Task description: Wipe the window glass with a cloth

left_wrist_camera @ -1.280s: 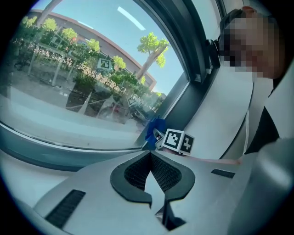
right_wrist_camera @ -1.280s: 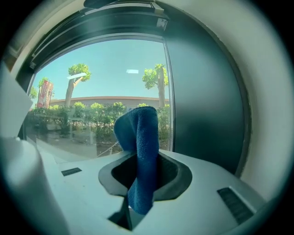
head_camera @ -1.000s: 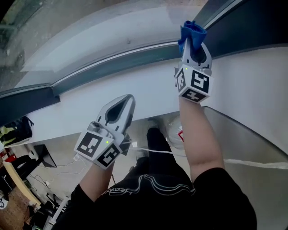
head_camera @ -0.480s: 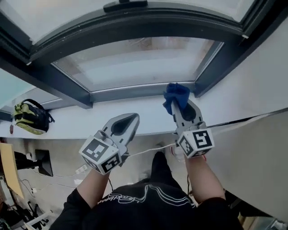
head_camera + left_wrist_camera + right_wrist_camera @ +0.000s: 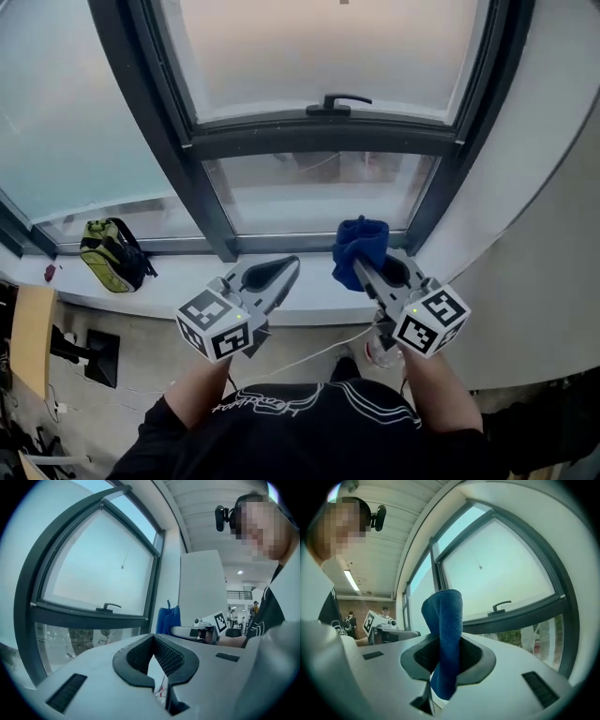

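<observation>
Pinching the blue cloth (image 5: 362, 246), the right gripper (image 5: 368, 269) has come off the lower frame (image 5: 309, 243), clear of the window glass (image 5: 319, 192); left gripper (image 5: 280, 269) pressed together, empty; wiping contact judged absent.

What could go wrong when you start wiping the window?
The blue cloth is only pinched in the right tool, so it might slip out when pressed on the glass. The tool could also bump the window handle sticking out above.
</observation>
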A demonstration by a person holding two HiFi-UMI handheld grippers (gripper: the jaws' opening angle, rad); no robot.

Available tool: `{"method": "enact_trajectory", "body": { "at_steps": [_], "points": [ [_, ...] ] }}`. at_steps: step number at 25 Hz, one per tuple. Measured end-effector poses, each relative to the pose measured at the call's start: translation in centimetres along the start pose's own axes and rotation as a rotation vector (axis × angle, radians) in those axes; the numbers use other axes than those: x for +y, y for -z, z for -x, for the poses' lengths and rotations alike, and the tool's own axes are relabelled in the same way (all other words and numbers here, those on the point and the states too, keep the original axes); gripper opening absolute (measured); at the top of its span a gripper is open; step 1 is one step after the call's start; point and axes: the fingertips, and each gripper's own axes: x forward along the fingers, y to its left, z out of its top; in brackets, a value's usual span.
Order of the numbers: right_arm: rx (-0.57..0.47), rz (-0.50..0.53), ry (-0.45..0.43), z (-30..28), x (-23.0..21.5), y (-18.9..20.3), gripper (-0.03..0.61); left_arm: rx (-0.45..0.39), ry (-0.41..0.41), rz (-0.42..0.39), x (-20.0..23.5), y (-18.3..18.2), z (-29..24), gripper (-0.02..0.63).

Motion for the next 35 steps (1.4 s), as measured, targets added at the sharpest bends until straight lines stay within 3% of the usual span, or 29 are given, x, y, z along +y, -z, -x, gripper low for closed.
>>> {"method": "enact_trajectory", "body": {
  "at_steps": [4, 10, 25, 35],
  "points": [
    [0.020, -0.004, -0.075, 0.7, 4.1, -1.8, 0.067, -0.028, 0.023, -0.027, -2.8, -2.2, 2.6, 0.006],
    [0.077, -0.120, -0.179, 1.5, 7.2, -1.1, 0.067, -0.033, 0.027, -0.028, -4.7, -2.7, 4.9, 0.006],
    [0.067, -0.102, -0.192, 1.5, 7.7, -1.9, 0.067, -0.042, 0.035, -0.032, -5.5, -3.4, 4.8, 0.006],
    [0.092, -0.089, -0.168, 0.6, 7.5, -0.4, 0.067, -0.027, 0.030, -0.015, -4.8, -2.4, 5.0, 0.006]
  ]
}}
